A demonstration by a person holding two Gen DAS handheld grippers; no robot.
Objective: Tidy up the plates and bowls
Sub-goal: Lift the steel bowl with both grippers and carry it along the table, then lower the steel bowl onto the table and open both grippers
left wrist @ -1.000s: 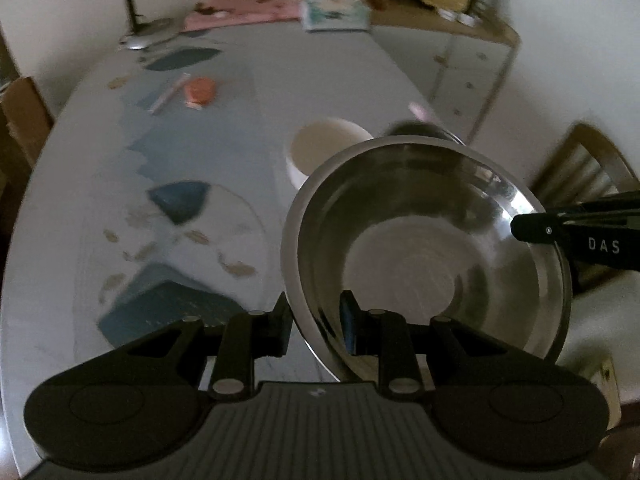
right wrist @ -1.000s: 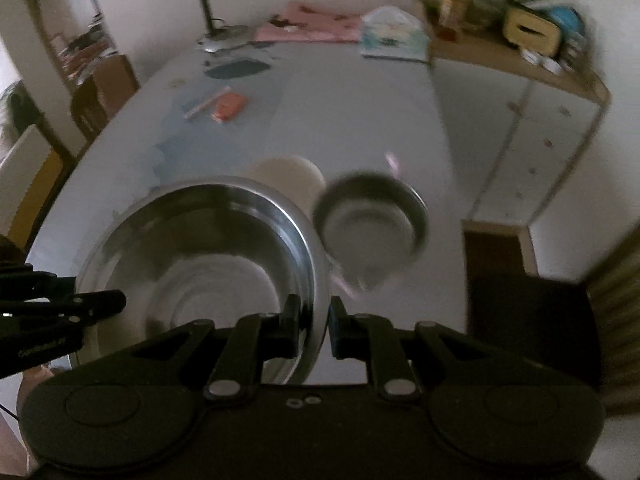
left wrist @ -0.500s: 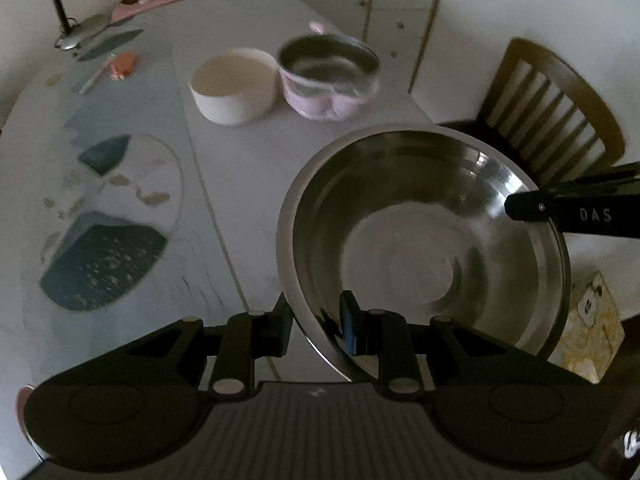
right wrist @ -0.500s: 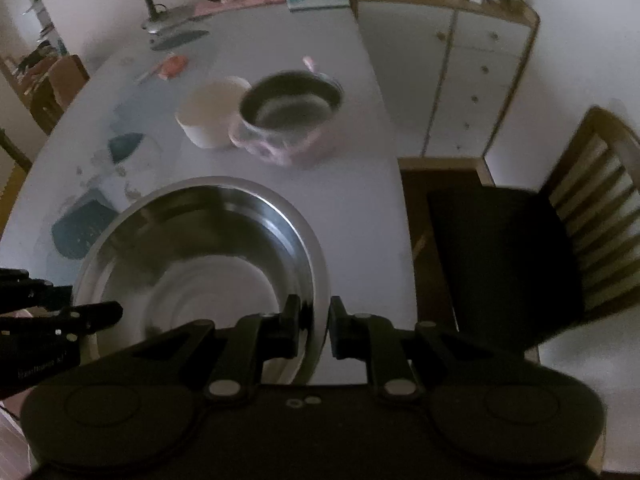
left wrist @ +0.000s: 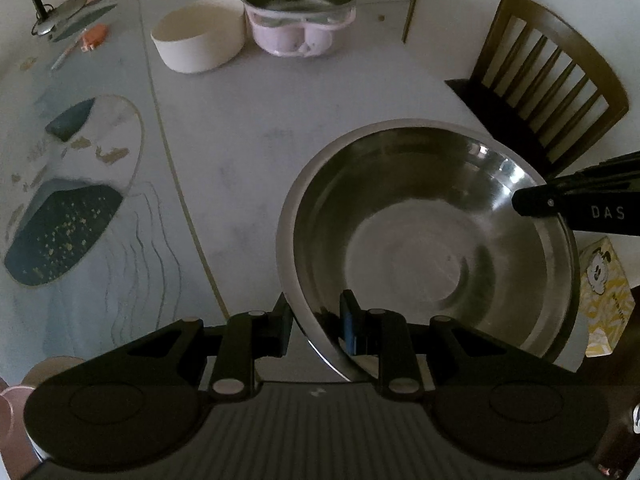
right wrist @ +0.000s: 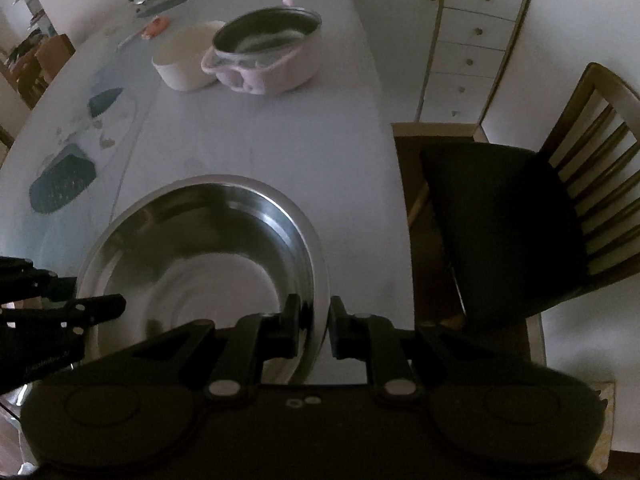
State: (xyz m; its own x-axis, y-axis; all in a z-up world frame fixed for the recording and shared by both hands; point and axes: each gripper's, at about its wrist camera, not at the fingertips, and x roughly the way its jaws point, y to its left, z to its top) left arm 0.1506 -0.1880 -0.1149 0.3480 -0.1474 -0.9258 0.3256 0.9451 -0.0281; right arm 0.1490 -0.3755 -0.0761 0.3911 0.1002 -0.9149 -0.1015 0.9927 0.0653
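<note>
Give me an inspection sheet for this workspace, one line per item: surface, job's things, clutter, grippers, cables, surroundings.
Surface: pale table with a blue patterned mat.
Job's things: large steel bowl near the table's edge; cream bowl and pink-rimmed pot side by side farther off.
Clutter: orange item, pen, desk lamp.
Grippers: left gripper and right gripper each shut on the steel bowl's rim, opposite sides.
Cables: nothing seen.
Surroundings: wooden chair, white drawer cabinet, tissue box.

big bowl (left wrist: 432,240) – shiny metal | chair (left wrist: 548,80) – wood | tbl (left wrist: 240,152) – matt
</note>
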